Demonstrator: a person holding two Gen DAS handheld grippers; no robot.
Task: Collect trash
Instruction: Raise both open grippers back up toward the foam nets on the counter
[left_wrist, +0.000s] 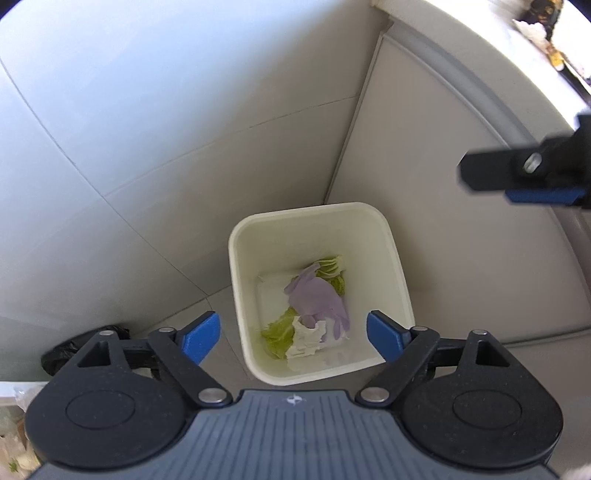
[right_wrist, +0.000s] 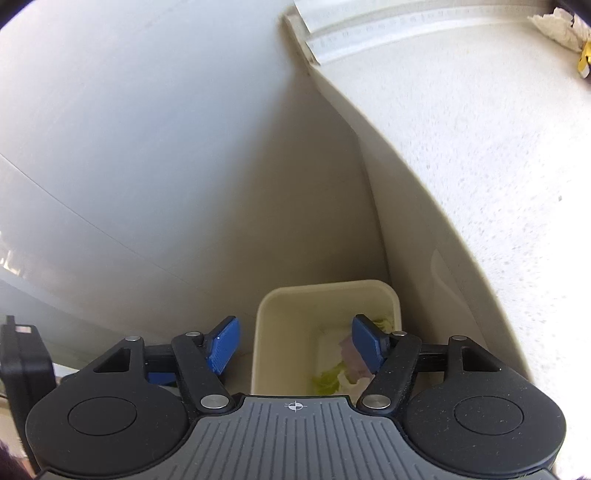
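From the left wrist view, the left gripper (left_wrist: 293, 334) is seen hanging over the cream bin (left_wrist: 400, 295), its blue pads spread wide apart with nothing between them. The bin stands on the tiled floor (left_wrist: 147, 184), tucked into the corner where the floor meets the cabinet front (left_wrist: 461, 240). Inside it, a purple glove (left_wrist: 319, 295), green leaf scraps (left_wrist: 275, 336) and crumpled white paper (left_wrist: 306, 341) are already lying on the bottom, so part of the collecting can be judged as done. A black bag (left_wrist: 55, 356) is glimpsed on the floor at the lower left edge; whether it counts as trash cannot be told. The other gripper's finger is caught at the right edge.

From the right wrist view, the right gripper (right_wrist: 295, 345) is likewise held above the bin (right_wrist: 266, 332), jaws parted and empty. The worktop (right_wrist: 480, 166) is seen rising on the right, and at its far corner a crumpled tissue (right_wrist: 554, 22) and something yellow (right_wrist: 585, 61) are left lying. Those are judged to be what remains: both grippers are free, and at least that far corner is not yet cleared.
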